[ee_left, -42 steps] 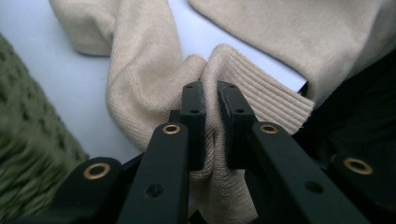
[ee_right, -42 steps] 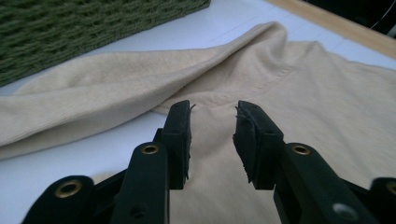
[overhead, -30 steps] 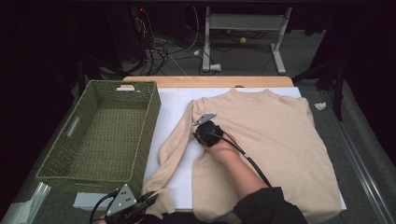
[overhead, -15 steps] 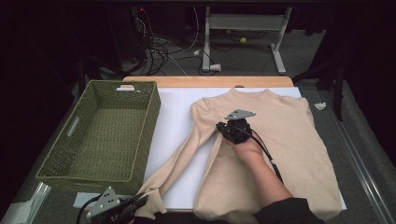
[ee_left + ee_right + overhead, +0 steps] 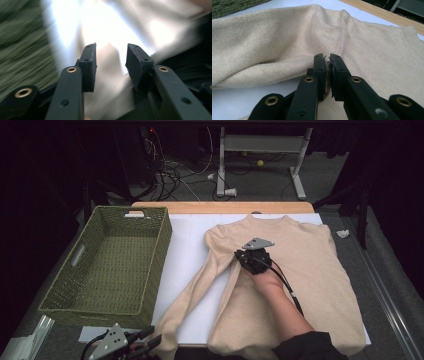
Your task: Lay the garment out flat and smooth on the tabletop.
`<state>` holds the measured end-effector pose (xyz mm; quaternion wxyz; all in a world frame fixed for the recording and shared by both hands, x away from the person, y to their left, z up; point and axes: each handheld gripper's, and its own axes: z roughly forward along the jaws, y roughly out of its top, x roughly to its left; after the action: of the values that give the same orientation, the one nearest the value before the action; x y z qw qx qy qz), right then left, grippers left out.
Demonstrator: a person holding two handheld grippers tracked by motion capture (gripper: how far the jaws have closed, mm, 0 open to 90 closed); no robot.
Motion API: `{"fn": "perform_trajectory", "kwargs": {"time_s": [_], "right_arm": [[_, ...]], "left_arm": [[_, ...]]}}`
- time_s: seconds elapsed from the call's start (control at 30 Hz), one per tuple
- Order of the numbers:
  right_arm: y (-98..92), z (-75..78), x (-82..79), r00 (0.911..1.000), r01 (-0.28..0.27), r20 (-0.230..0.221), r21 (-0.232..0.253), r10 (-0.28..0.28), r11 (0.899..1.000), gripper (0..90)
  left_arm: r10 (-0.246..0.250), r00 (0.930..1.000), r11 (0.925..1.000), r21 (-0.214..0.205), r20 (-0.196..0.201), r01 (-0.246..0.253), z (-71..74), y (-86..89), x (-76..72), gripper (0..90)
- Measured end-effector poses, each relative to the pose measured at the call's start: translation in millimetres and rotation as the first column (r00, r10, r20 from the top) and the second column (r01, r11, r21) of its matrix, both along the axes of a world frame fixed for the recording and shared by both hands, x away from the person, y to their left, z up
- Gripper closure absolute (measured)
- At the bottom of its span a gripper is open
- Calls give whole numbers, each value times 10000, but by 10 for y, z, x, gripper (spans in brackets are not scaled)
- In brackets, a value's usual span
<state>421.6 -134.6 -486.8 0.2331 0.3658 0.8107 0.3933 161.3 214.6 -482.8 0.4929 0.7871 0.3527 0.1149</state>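
A beige sweater lies flat on a white sheet, with its left sleeve stretched toward the table's near edge. My right gripper rests on the sweater by the left armpit. In the right gripper view its jaws are shut on a pinch of the knit beside the sleeve seam. My left gripper sits at the near edge, just left of the sleeve's cuff. Its jaws have just been opening and stand apart with nothing between them; what lies behind them is blurred.
A green woven basket stands empty on the table's left half. A wooden strip runs along the far edge. A crumpled white scrap lies off the right side. Cables and a metal stand are on the floor beyond.
My right gripper slid right across the sweater, pulling the shoulder fabric along, then stopped. My left gripper let go of the sleeve cuff and drew back a little to the left.
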Motion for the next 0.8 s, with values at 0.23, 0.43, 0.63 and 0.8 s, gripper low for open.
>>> {"fn": "perform_trajectory", "kwargs": {"time_s": [0.23, 0.43, 0.63, 0.8], "right_arm": [[28, -13, -10, 10000, 13, -71, -8, -13, 10000, 852], [15, -34, -30, 10000, -67, -57, -262, 65, 9996, 853], [-16, -37, -36, 9999, -62, -162, -134, 60, 9999, 855], [-88, 49, -48, 10000, -54, -12, 190, 54, 9998, 855]], "left_arm": [[87, 9995, 9622, 2723, -292, -4, -311, -437, 345, 416], [340, 9982, 9574, 2882, -484, -186, -428, -328, 417, 534], [257, 9970, 9869, 1609, -724, -138, -368, -114, 381, 804], [787, 9964, 9944, 735, -314, -762, -236, 61, 262, 807]]}}
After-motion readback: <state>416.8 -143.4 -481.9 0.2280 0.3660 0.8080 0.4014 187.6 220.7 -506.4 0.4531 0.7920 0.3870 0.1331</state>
